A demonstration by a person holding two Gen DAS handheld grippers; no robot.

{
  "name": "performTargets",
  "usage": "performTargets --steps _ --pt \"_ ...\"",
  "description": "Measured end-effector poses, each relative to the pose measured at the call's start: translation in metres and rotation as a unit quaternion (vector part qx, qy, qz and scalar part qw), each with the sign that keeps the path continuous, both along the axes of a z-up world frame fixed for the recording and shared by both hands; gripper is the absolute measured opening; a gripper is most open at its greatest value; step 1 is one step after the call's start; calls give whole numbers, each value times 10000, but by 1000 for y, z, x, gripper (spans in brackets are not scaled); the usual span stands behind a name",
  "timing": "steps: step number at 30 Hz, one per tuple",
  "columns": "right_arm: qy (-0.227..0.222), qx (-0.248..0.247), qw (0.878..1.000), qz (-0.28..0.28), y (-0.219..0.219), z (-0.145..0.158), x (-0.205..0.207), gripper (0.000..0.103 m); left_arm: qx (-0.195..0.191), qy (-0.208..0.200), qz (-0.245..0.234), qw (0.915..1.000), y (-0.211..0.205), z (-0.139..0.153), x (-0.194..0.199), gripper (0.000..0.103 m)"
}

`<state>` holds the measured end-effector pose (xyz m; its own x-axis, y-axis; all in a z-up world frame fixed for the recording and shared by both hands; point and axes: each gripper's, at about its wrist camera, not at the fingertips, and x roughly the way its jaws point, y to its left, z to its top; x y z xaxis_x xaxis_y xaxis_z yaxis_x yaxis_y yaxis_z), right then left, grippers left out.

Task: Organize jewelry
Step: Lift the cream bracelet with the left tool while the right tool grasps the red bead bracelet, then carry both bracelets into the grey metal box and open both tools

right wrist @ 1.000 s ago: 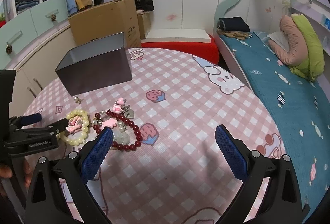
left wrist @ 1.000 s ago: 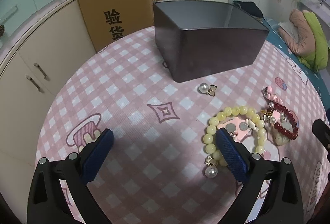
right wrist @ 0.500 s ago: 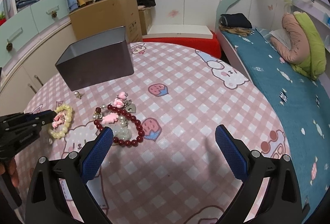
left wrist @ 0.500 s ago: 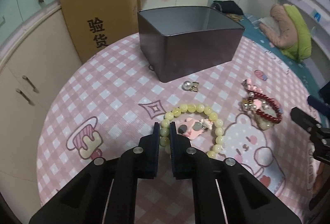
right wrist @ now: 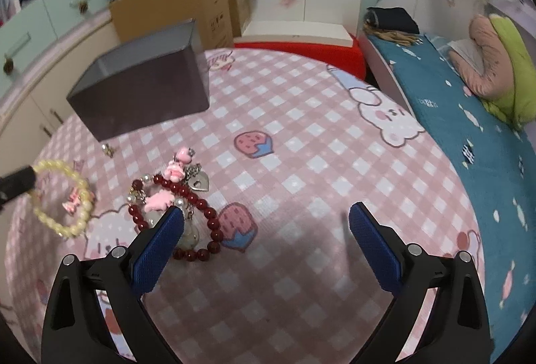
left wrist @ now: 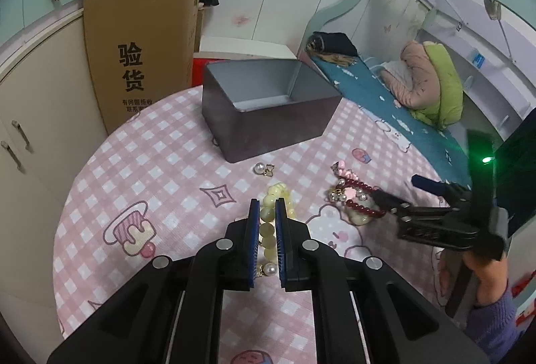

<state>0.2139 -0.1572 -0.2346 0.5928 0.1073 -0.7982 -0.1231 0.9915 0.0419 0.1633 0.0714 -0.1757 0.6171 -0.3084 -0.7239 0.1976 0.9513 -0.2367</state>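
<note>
My left gripper [left wrist: 267, 206] is shut on the yellow bead bracelet [left wrist: 272, 216], which hangs lifted off the pink checked table; it also shows in the right wrist view [right wrist: 65, 196]. A dark red bead bracelet [left wrist: 356, 204] with pink charms lies on the table to the right; it also shows in the right wrist view [right wrist: 181, 206]. My right gripper [right wrist: 266, 223] is open and empty, its left finger just above the red bracelet. An open dark grey box [left wrist: 268, 106] stands at the table's far side. A pearl earring [left wrist: 263, 168] lies in front of it.
A cardboard box [left wrist: 140, 62] leans against the cabinets [left wrist: 30, 116] at the far left. A bed with a blue cover [right wrist: 469, 116] runs along the right. The round table's edge [left wrist: 63, 230] is close on the left.
My left gripper has closed on the yellow bracelet and lifted it off the table. My right gripper has moved left and down toward the red bracelet, still open.
</note>
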Motion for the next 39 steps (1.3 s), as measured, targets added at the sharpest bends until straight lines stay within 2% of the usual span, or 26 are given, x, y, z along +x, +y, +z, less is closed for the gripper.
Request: performTargets --steps 2,3,4,6,11,13,14,16,17,22,30,39 --pt "-16 -40 10000 -22 0 1 0 93 -99 -5 -47 9999 1 3 -2 8" --pt "1 -19 10000 -38 -1 0 1 84 -138 -8 -64 9999 0 4 -4 8" --pt "60 43 10000 -17 -3 0 1 67 -156 -6 -77 9998 0 4 -4 8" --pt "107 -46 9999 -4 -4 -2 1 56 -138 -26 -88 9999 -1 5 -5 8" --pt "148 -119 9996 209 -2 -1 -2 53 -164 8 -99 9998 0 5 -4 8" --pt "162 -46 9991 382 2 -1 -3 38 -188 1 -113 9998 1 5 -4 8" --pt "169 -45 9986 493 5 0 -4 33 -219 -5 -135 9997 0 6 -4 8" --pt "222 7 9978 620 10 1 -4 14 -221 -40 -150 9996 -2 8 -5 8" --pt "238 17 9976 653 12 1 -5 10 -225 -82 -176 9996 -3 11 -5 8" --pt "197 342 9973 621 6 10 -12 8 -321 -201 -312 9988 -6 25 -7 8" --pt "-350 835 9932 734 -1 66 -27 8 -655 -428 -598 9951 -6 55 -1 8" --pt "-757 1089 9871 895 4 116 -12 8 -649 -751 -715 9925 -8 92 26 8"
